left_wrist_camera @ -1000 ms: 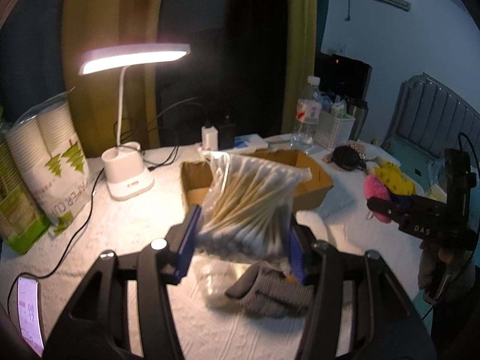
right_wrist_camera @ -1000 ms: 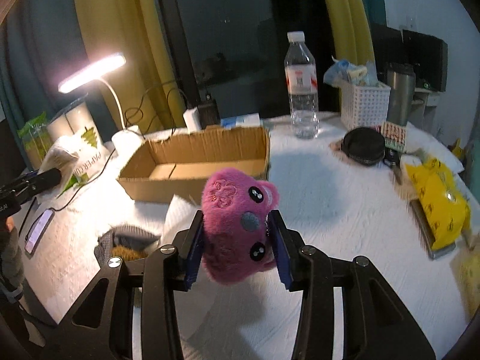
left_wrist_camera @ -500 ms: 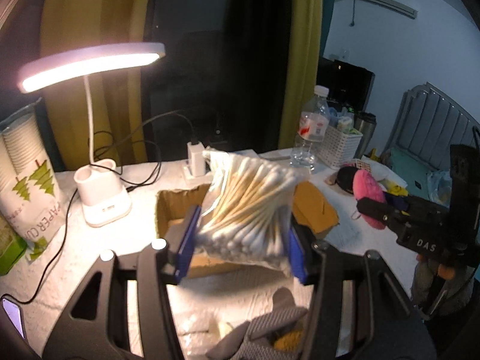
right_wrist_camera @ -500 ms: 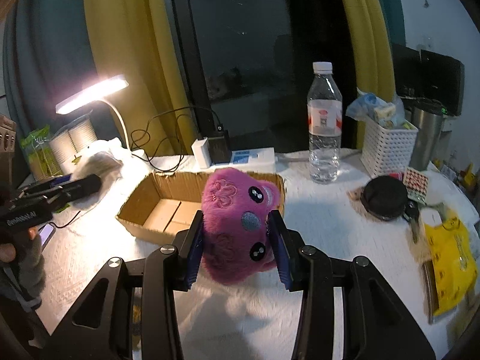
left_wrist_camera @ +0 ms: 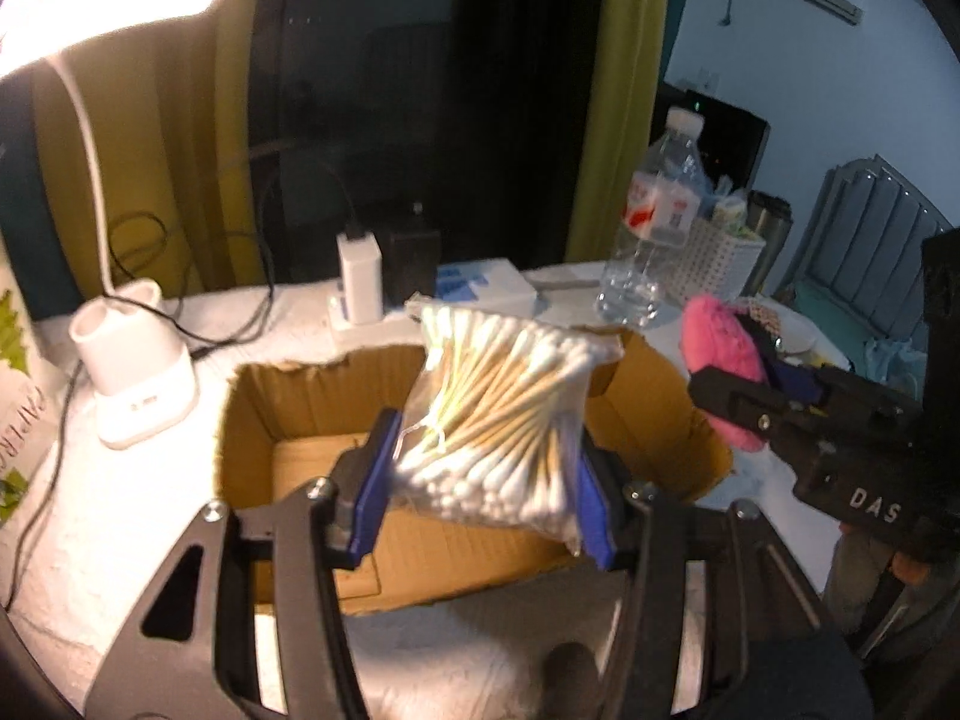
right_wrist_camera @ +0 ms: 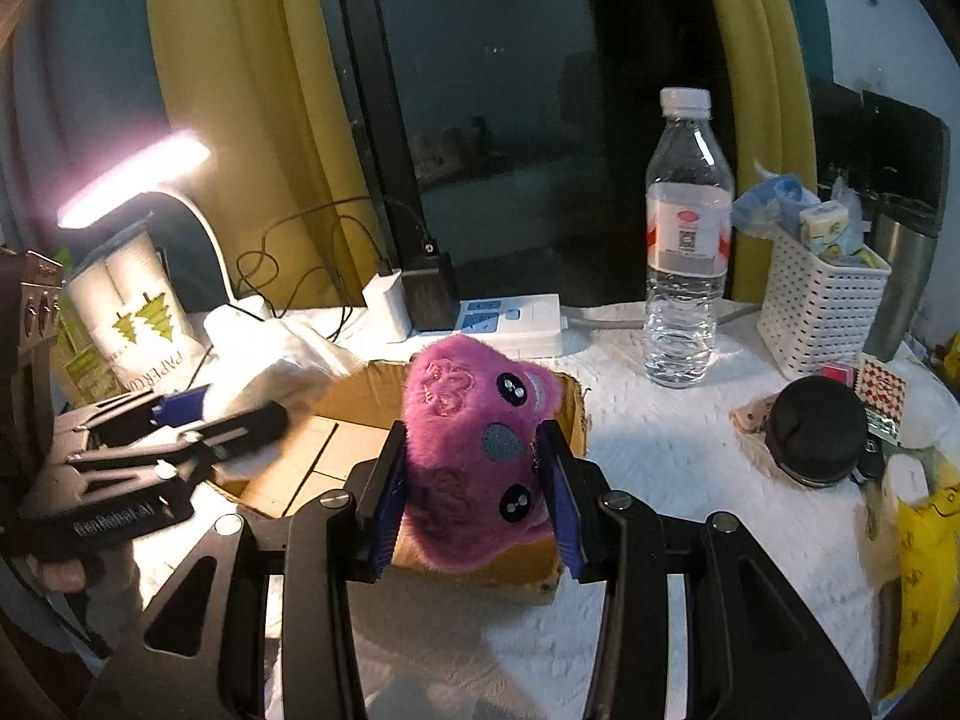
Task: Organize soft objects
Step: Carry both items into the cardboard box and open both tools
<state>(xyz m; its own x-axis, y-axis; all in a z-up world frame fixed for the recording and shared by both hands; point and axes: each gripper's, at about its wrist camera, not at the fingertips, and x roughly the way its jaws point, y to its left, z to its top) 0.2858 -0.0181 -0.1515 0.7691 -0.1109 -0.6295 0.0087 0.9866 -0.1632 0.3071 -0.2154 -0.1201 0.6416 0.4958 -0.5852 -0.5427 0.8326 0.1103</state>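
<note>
Light source: a lit white gooseneck desk lamp [right_wrist_camera: 135, 180], the one bright spot in a dim room.
Glare: the lamp head [left_wrist_camera: 114, 0] blows out to pinkish white in the left wrist view.
Worktop: the white textured cloth [right_wrist_camera: 678, 468] is bright near the lamp, grey toward the near edge.
Shadows: dark inside the open brown cardboard box [left_wrist_camera: 300, 402].
Blur: the clear bag of cotton swabs [left_wrist_camera: 498, 420] is smeared.
Edges: fisheye bending, black corners.

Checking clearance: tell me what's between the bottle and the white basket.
Bare white tablecloth between bottle and basket, in the right wrist view.
</note>
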